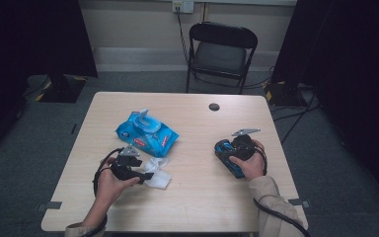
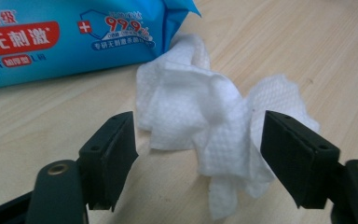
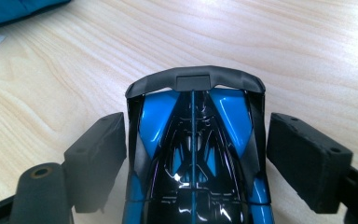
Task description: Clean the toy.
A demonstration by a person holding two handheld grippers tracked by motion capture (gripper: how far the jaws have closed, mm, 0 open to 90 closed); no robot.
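Wipe [image 2: 214,135]: pulled out, lay crumpled on worktop [image 1: 202,197] just beside the wipes pack [image 1: 146,132]; left gripper [image 2: 198,154] stood wide around it, not pinching
Toy car [image 3: 196,154]: right of pack; between right gripper [image 3: 196,158] pads, apparently ungripped; wiping seemingly left

a black folding chair [image 1: 220,52] stands beyond the wooden table [image 1: 197,207], near a wall socket [image 1: 183,6].

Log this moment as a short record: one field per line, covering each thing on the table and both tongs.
surface: wooden table
wipe: crumpled white wet wipe lying between the open jaws of the left tongs, pads apart from it
pack: blue wet-wipe pack, lid flipped up, just behind the wipe
car: blue and black toy car between the jaws of the right tongs; the right pad is clear of it
background: black folding chair beyond the table
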